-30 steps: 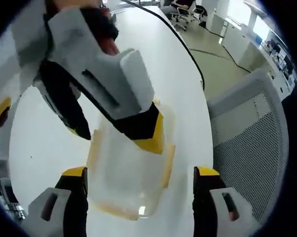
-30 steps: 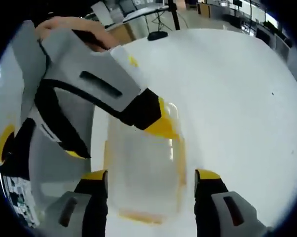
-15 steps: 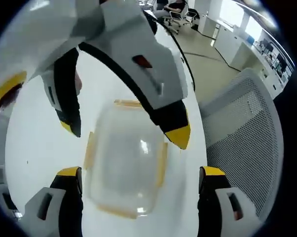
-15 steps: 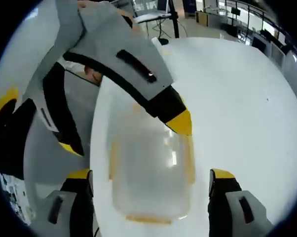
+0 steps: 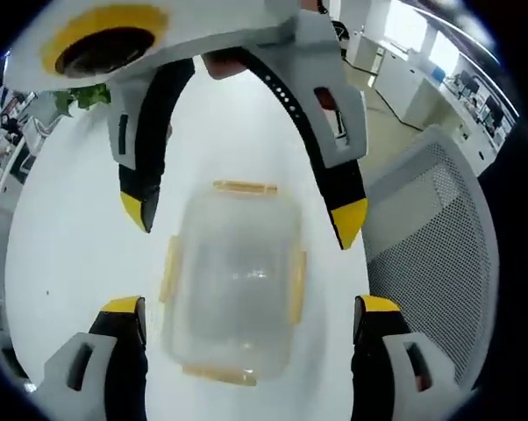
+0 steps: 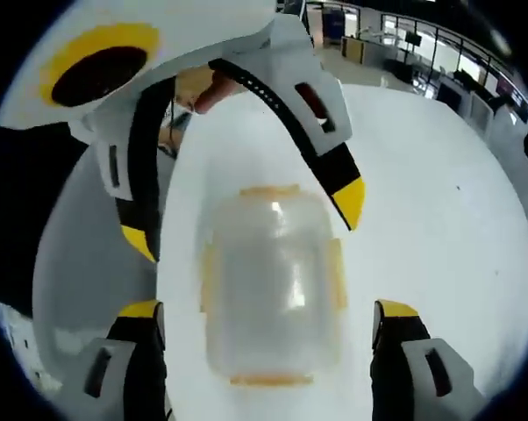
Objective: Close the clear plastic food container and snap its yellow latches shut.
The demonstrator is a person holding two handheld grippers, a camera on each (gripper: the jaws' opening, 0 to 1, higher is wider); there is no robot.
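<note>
The clear plastic container (image 5: 233,281) lies on the white table (image 5: 71,254) with its lid on. Yellow latches (image 5: 245,187) show along each of its sides; I cannot tell whether they are snapped down. My left gripper (image 5: 251,307) is open, its jaws wide on either side of the container's near end. My right gripper (image 5: 242,217) comes in from the top, also open, its yellow tips flanking the far end without touching. In the right gripper view the container (image 6: 271,289) sits between the right gripper (image 6: 268,309) jaws, with the left gripper (image 6: 244,221) open above it.
A grey mesh chair (image 5: 439,246) stands close to the table's edge on the right. A green plant (image 5: 80,96) is at the far left. A person's hand (image 6: 211,88) holds the left gripper. Office desks and chairs (image 6: 404,44) lie beyond the table.
One second ago each gripper's jaw lay across the container's lid. Both grippers have since lifted off and swung round, and now straddle the container from opposite ends. The container has stayed put.
</note>
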